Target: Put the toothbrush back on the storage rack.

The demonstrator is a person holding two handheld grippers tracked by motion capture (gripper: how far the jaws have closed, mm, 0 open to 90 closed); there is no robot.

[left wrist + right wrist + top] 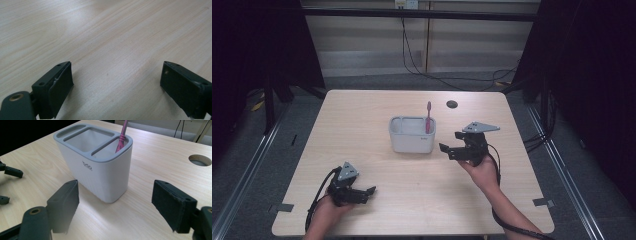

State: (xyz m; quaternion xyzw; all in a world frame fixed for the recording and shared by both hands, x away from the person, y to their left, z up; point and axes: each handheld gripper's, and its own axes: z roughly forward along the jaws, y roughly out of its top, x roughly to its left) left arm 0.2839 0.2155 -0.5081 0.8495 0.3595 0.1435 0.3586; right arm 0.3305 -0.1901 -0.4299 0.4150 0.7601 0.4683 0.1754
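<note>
Your left gripper (371, 192) sits low at the near left of the light wooden counter (362, 115), its fingers (60, 85) spread wide with nothing between them; in the left gripper view they frame bare wood grain. Your right gripper (449, 142) is held up at the right of the counter's middle, pointing left toward the holder, and its fingers (63, 200) are spread wide too, gripping nothing.

The white toothbrush holder (412, 134) with its grey rim stands upright near the middle of the counter, just left of your right gripper and apart from it. In the right gripper view you see the holder (100, 167) ahead between the fingers, not touching either, with its top divided into three compartments. A pink toothbrush (428, 116) stands in the narrow compartment at the holder's right end, leaning slightly, handle down; the other two compartments look empty from here.

A round cable hole (452, 104) lies in the counter beyond the holder, toward the far right. Your left gripper's fingers also appear at the left edge of the right gripper view, well apart from the holder
</note>
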